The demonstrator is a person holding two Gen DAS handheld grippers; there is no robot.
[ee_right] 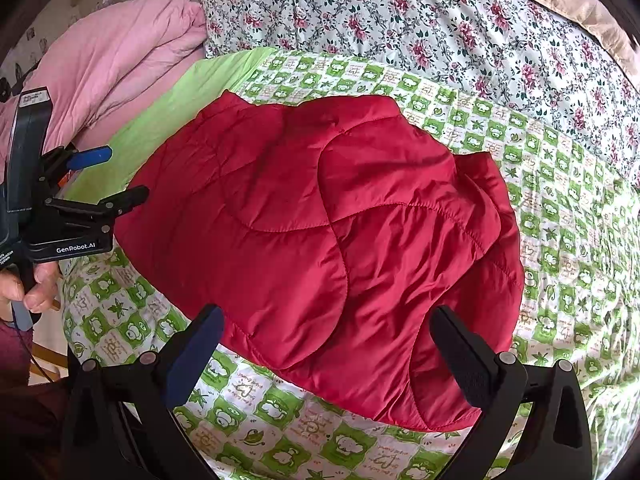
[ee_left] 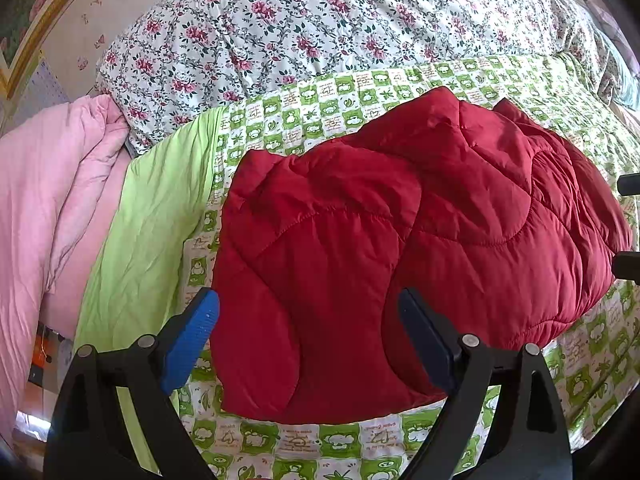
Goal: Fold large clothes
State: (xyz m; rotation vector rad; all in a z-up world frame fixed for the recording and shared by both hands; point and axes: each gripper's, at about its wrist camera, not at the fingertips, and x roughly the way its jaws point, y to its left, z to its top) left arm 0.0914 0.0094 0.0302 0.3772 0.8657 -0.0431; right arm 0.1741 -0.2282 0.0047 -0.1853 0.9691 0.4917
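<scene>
Two grippers here, both with fingers spread wide and nothing pinched. Far left there's a rumpled pink cotton comforter point(ee_left: 60, 184), then a plain lime-green sheet point(ee_left: 156, 216). The left gripper point(ee_left: 308, 336) hovers over the near edge of the red quilted puffer jacket point(ee_left: 400, 232), which lies folded into a puffy, wrinkled bundle on the green-and-white checked cartoon blanket point(ee_left: 320, 444). The right gripper point(ee_right: 326, 344) hangs over the jacket's point(ee_right: 320, 232) near edge too, not touching.

I see the red jacket point(ee_right: 320, 248): quilted cloth, slight sheen. Green-checked sheet point(ee_right: 560, 240): matt printed cotton, wrinkled. My gripper fingers point(ee_left: 196, 332): ribbed blue pads, matt black plastic.
</scene>
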